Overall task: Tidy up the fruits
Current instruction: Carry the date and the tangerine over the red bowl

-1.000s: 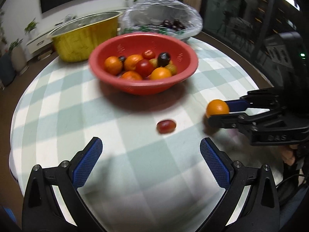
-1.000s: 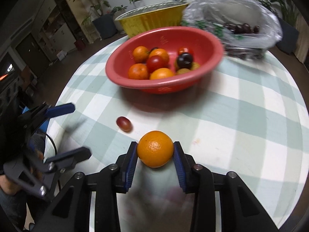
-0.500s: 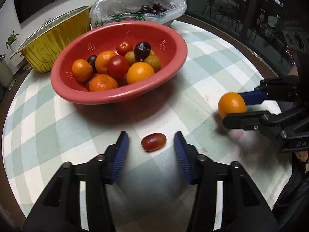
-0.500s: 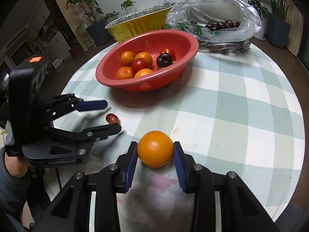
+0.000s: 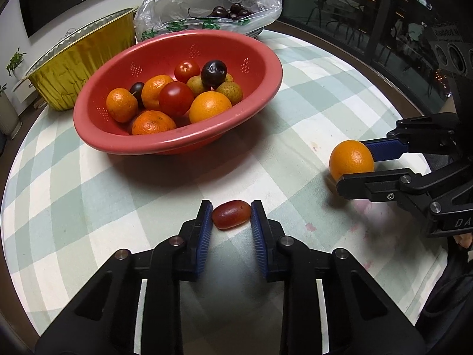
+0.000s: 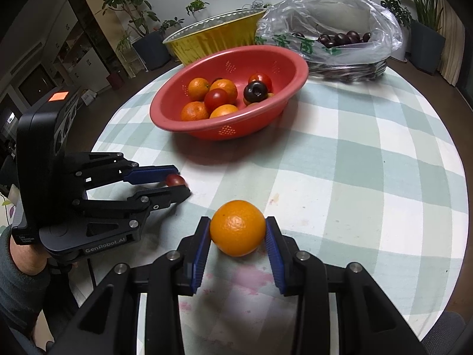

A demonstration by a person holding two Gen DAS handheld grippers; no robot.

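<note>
My left gripper [image 5: 231, 214] is shut on a small dark-red oblong tomato [image 5: 231, 214] low over the checked tablecloth; it also shows in the right wrist view [image 6: 176, 180]. My right gripper [image 6: 238, 228] is shut on an orange [image 6: 238, 227], also seen at the right in the left wrist view [image 5: 351, 159]. A red colander bowl [image 5: 266, 68] holds several oranges, tomatoes and dark plums, beyond both grippers. It shows in the right wrist view too [image 6: 295, 65].
A gold foil tray [image 5: 77, 56] stands behind the bowl at the left. A clear plastic bag of dark cherries [image 5: 207, 3] sits behind it at the right. The round table's edge [image 5: 384, 80] curves close on the right.
My left gripper moved forward to the small tomato and closed its jaws onto it. My right gripper kept hold of the orange and barely moved.
</note>
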